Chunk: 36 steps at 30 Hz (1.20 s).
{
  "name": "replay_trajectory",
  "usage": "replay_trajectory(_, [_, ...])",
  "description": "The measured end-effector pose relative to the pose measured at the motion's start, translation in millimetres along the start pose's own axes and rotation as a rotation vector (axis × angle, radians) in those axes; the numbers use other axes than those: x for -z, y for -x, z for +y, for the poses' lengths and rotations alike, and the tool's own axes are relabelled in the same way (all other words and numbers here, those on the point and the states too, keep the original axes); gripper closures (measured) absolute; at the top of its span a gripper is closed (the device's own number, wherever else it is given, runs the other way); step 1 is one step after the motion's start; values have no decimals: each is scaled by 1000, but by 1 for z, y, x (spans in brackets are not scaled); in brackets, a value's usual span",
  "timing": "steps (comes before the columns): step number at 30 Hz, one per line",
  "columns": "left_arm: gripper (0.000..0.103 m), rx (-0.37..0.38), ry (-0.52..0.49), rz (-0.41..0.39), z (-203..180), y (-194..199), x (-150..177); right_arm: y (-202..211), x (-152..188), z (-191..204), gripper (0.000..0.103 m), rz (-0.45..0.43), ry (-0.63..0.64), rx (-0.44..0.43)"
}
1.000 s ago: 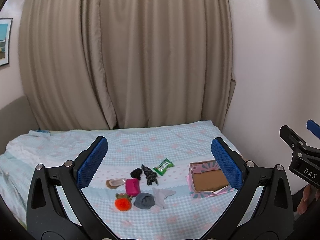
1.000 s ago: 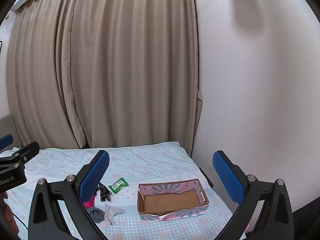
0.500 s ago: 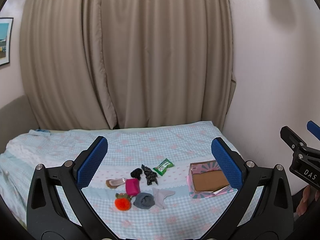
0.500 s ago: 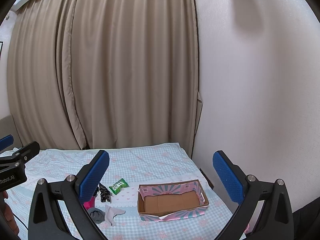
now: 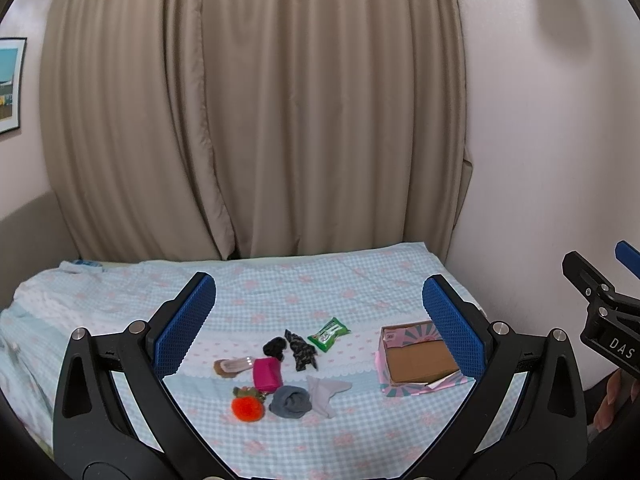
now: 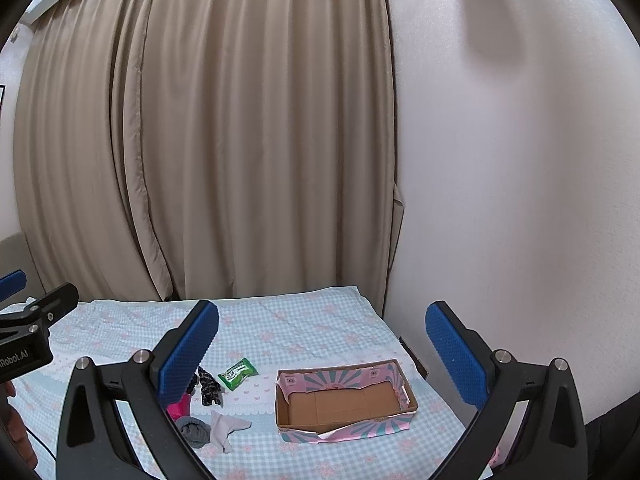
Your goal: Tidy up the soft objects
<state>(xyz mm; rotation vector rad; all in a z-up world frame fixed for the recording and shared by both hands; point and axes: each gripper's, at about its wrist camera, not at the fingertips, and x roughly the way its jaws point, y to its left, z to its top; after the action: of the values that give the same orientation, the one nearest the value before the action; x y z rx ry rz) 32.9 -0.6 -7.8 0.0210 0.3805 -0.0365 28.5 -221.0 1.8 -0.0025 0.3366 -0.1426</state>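
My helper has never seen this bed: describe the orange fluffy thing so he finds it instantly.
On the checked bedspread, left of the cardboard box, lies a cluster of small items. The orange pompom sits at its nearest left corner, beside the rolled grey sock. It alone is bright orange and furry.

A: Lighting? Even, soft indoor light; a grey shadow patch on the wall (image 6: 492,40) at top right in both views.

B: Glare? None. The curtain (image 5: 256,112) folds show gentle shading only.

A: Sharpness? Centre crisp; bedsheet (image 5: 320,292) checks readable.

B: Distortion? Strong fisheye bowing; black vignette at the corners; straight edges curve near the rim.
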Motion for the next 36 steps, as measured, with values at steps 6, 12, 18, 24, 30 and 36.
replay_trajectory(6, [0,-1,-2,1,1,-1,-1,-3,1,1,0,0,-1,0])
replay_trajectory(12, [0,-1,-3,5,1,-3,-3,-3,2,1,0,-3,-4,-1])
replay_trajectory(18, [0,-2,0,13,-1,-3,-4,-4,3,0,0,-5,-8,-3])
replay_trajectory(24, [0,-20,20,34,-5,-4,-6,-5,4,-3,0,2,-3,-13])
replay_trajectory(30, [0,-87,74,43,3,-4,2,-23,-1,-3,0,18,26,-85])
replay_trajectory(36, [0,-132,106,103,45,-12,35,-41,16,23,0,26,40,-143])
